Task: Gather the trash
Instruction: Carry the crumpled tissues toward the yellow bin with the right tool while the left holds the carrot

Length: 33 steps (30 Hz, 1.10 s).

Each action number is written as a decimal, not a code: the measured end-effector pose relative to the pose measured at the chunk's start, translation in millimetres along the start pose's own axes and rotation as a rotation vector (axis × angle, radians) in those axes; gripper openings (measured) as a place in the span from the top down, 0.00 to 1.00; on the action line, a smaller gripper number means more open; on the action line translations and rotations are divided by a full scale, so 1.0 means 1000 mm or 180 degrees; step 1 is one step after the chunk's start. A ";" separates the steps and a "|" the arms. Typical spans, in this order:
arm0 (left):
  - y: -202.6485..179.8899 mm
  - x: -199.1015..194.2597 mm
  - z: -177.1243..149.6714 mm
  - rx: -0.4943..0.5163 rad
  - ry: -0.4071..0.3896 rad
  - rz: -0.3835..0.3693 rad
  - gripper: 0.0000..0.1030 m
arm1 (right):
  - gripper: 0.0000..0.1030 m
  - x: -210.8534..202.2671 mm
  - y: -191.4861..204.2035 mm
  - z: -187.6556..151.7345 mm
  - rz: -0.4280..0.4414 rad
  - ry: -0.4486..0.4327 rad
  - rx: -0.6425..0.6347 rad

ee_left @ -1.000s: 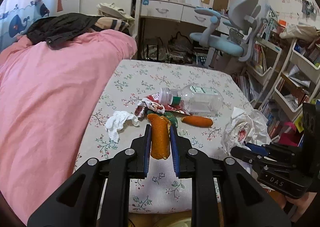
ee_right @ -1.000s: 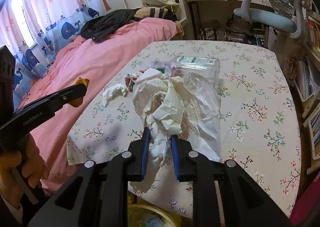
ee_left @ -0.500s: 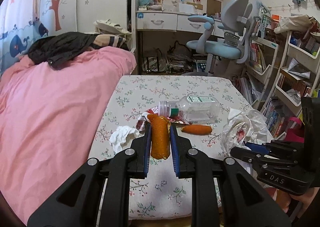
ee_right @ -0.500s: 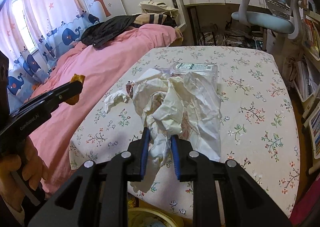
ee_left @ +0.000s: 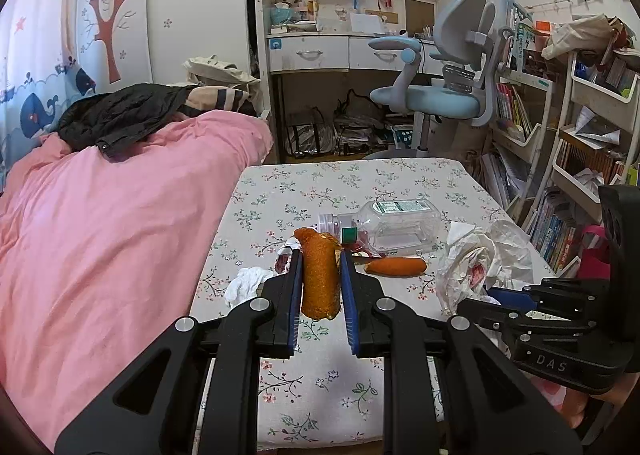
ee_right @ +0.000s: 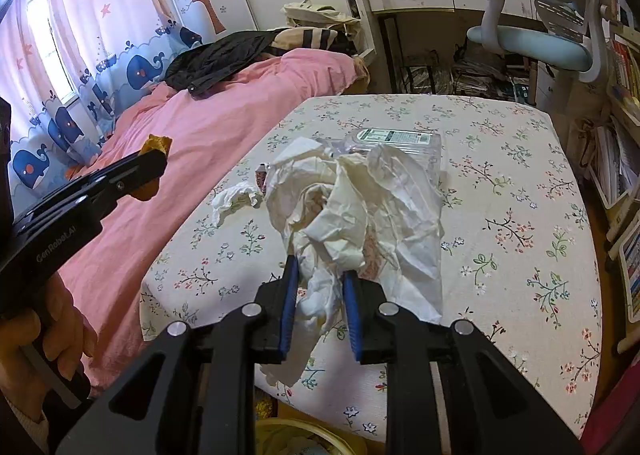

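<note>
My left gripper (ee_left: pixel 320 255) is shut on an orange fried stick (ee_left: pixel 319 275) and holds it above the near edge of the floral table (ee_left: pixel 360 175). It also shows in the right wrist view (ee_right: pixel 154 159). My right gripper (ee_right: pixel 318 267) is shut on a crumpled white paper wrapper (ee_right: pixel 360 207), held above the table; the wrapper also shows in the left wrist view (ee_left: pixel 484 259). On the table lie a clear plastic bottle (ee_left: pixel 396 225), a second orange stick (ee_left: pixel 396 266), a white tissue (ee_left: pixel 246 283) and a red wrapper, mostly hidden.
A pink bed (ee_left: pixel 120 223) borders the table's left side. A blue desk chair (ee_left: pixel 440 95) and bookshelves (ee_left: pixel 580 175) stand at the back and right. A yellowish bin rim (ee_right: pixel 304 435) shows below the table's near edge.
Both grippers have risen and drawn back from the table, each keeping its load. The table items now look farther away.
</note>
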<state>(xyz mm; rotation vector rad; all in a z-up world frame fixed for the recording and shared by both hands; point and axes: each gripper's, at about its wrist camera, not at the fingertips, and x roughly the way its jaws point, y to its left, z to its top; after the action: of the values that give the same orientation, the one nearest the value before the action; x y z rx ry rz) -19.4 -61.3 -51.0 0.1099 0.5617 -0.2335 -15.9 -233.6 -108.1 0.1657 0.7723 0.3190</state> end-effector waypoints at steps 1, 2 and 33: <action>0.000 0.000 0.000 0.0004 -0.0003 0.0004 0.83 | 0.78 0.000 0.000 0.000 0.0006 0.0001 -0.0001; 0.000 0.000 0.000 0.0002 0.0000 0.0000 0.83 | 0.78 0.000 0.000 0.000 0.0010 0.0002 0.0004; -0.025 -0.081 -0.087 -0.0145 0.0163 -0.0089 0.83 | 0.75 -0.025 0.062 -0.129 0.0181 0.0780 -0.0117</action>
<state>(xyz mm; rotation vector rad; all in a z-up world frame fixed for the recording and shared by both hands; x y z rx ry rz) -137.1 -55.9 -81.8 0.0640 0.6195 -0.2454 -137.8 -180.6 -166.3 0.1152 1.0045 0.4120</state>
